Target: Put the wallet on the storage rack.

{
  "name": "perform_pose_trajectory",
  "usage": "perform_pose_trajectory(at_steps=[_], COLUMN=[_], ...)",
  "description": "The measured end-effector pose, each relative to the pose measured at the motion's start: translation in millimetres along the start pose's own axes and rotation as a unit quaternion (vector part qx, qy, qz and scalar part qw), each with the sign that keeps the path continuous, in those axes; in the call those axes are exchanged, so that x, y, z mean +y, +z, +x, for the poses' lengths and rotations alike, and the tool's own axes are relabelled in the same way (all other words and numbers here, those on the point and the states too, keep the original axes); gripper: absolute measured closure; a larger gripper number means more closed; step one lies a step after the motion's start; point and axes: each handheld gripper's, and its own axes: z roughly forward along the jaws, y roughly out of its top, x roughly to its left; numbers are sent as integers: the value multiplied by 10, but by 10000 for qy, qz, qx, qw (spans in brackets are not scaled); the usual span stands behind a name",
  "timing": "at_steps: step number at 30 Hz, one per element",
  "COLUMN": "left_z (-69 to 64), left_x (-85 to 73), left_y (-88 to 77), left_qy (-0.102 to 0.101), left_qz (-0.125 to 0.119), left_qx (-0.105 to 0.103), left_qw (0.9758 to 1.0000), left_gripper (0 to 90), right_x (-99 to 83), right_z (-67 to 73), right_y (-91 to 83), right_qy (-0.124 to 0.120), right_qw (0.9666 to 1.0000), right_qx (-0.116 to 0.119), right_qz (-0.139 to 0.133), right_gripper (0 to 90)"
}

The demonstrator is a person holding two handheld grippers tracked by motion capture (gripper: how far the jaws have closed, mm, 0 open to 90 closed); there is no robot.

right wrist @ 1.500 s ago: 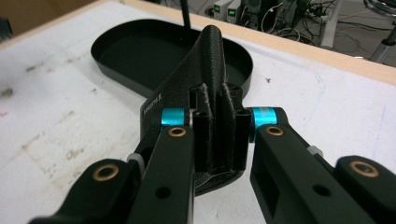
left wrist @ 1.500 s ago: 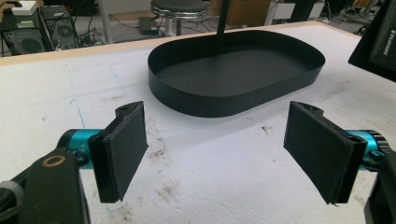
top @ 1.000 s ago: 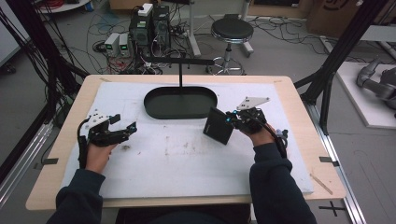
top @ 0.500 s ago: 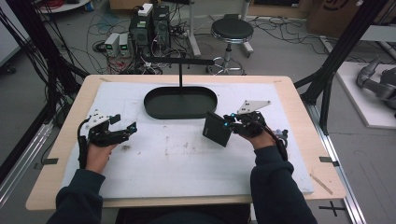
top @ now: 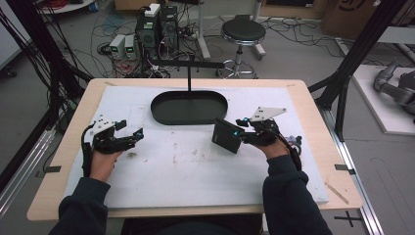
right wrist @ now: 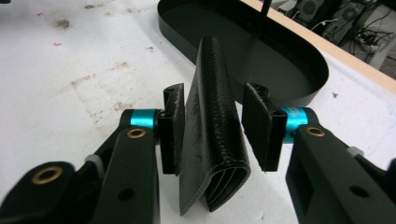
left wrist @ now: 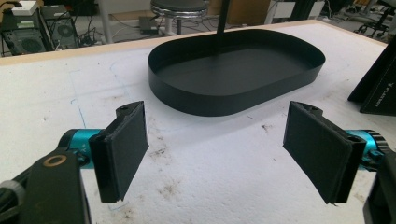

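A black folded wallet point(top: 226, 136) stands tilted on the white table mat, just right of centre. My right gripper point(top: 239, 132) is shut on it. In the right gripper view the wallet point(right wrist: 210, 116) rises between the two pads, its thick folded end nearest the camera. My left gripper point(top: 131, 129) rests at the left of the mat, open with nothing between its pads point(left wrist: 121, 149). The wallet's edge point(left wrist: 378, 79) also shows far right in the left gripper view.
A black oval tray point(top: 161, 115) sits at the back centre of the mat, with a thin black T-shaped post point(top: 189, 73) rising from it. The tray's wall point(left wrist: 224, 100) lies ahead of my left gripper. The mat is stained white foam on a wooden table.
My right gripper and the wallet have shifted slightly left and toward the person. The left gripper has stayed put.
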Motion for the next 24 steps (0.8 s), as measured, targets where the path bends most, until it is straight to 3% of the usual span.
perform_pose_trajectory(at_steps=[2,7,12,14,15,17,19,24], left_z=[0,-6,-5,-3,-3,1,2,2], left_x=[0,-1,-2,-3,-3,-4,-5,-4], left_y=[0,5,6,7,8,8,10,11], left_qy=[0,1,0,-1,-6,-4,-11,-25], left_qz=[5,5,11,18,15,18,21,-6], left_qx=[6,-10,-10,-6,-8,-12,-13,-29], left_qw=[10000,10000,10000,10000,10000,10000,10000,10000], left_gripper=[216,216,216,216,216,216,216,217], right_x=[1,-42,-61,-59,-59,-53,-34,21], right_z=[-1,-41,-27,-11,-11,-11,-28,-56], right_y=[-6,94,224,290,290,300,282,262], right_qy=[27,179,222,227,227,241,397,533], right_qw=[10000,9995,9990,9985,9985,9983,9980,9981], right_qx=[-53,-165,-63,9,9,38,158,127], right_qz=[-8,182,374,489,489,534,464,274], right_gripper=[547,376,360,511,511,656,747,755])
